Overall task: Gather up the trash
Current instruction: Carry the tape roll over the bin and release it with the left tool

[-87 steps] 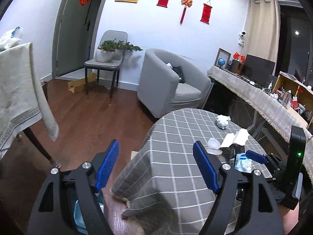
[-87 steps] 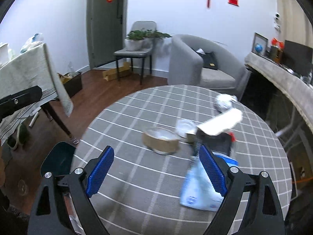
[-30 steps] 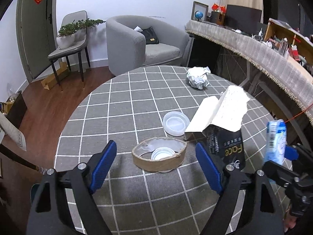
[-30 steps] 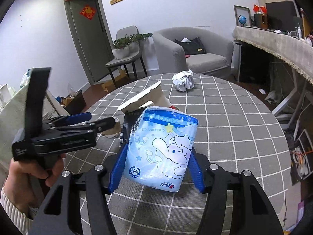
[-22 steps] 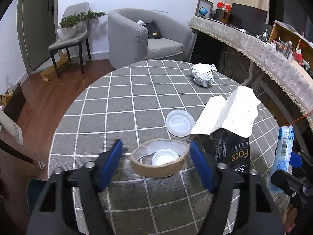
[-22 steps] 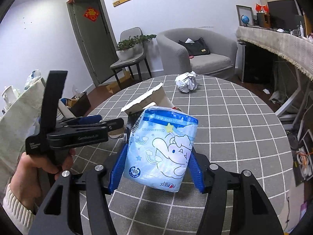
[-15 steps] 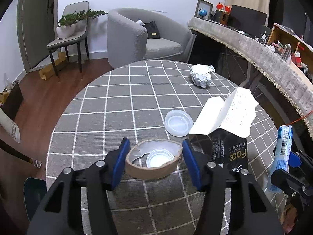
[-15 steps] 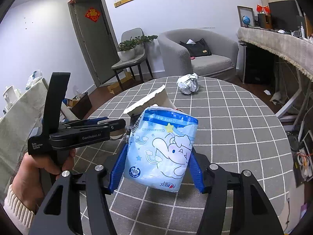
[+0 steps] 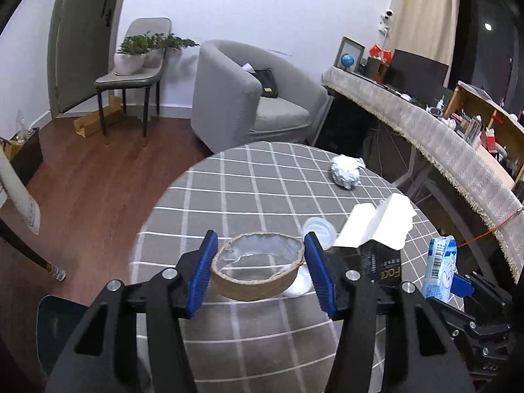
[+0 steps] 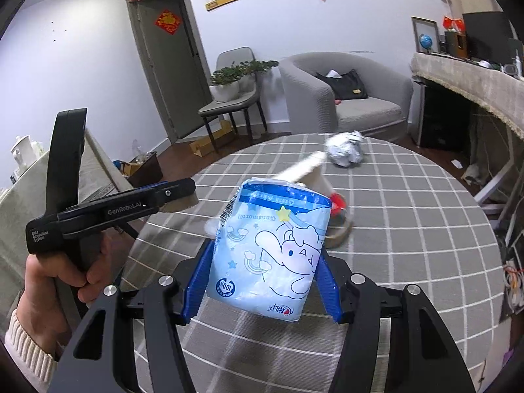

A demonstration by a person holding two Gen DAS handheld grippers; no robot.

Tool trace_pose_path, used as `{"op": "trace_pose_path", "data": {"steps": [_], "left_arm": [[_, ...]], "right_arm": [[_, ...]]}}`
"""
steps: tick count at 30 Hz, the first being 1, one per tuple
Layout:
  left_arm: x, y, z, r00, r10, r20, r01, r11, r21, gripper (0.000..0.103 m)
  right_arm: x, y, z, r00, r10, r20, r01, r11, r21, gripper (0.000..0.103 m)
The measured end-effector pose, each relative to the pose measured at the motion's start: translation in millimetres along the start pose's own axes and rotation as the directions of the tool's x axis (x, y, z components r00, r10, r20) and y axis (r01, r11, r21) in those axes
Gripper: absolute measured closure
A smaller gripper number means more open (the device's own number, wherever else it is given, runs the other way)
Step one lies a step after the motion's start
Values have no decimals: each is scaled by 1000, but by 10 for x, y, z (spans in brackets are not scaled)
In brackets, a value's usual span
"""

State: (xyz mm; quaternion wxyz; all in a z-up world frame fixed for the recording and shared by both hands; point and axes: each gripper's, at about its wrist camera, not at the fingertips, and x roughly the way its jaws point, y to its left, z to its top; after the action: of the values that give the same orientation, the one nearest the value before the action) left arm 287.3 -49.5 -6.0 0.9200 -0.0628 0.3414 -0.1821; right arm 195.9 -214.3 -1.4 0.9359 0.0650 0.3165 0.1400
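Observation:
My left gripper is shut on a brown paper bowl, its blue pads pressing both sides, and holds it just above the round checked table. A small white lid lies under the bowl's right edge. On the table are a clear lid, a black carton with a torn white flap and a foil ball. My right gripper is shut on a blue tissue pack held above the table. The right wrist view shows a hand holding the left gripper.
A grey armchair and a chair with a potted plant stand behind the table. A long cloth-covered counter runs along the right. A cloth-draped table is at the left, and a dark rounded object sits on the floor.
The left gripper's jaws closed on the paper bowl and raised it, leaving the white lid on the table. The right gripper kept its grip on the tissue pack and shifted a little.

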Motion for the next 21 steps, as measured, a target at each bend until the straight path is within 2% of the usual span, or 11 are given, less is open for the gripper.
{"op": "trace_pose_path", "data": {"steps": [8,15,21], "left_arm": [[-291,396,-44,998,56,41,-55,998,-33,46],[-460,861,-125,993,117,32,-112,986,-120,46],[-565,1178,-237,984,177,10,-174,975,-138,46]], "right_arm": [[198,464,40,998,65,-20,-65,997,-41,43],[341,761,59,994,101,-36,-103,992,-72,43],[506,1014,69,987,153,-50,-157,984,-81,43]]}}
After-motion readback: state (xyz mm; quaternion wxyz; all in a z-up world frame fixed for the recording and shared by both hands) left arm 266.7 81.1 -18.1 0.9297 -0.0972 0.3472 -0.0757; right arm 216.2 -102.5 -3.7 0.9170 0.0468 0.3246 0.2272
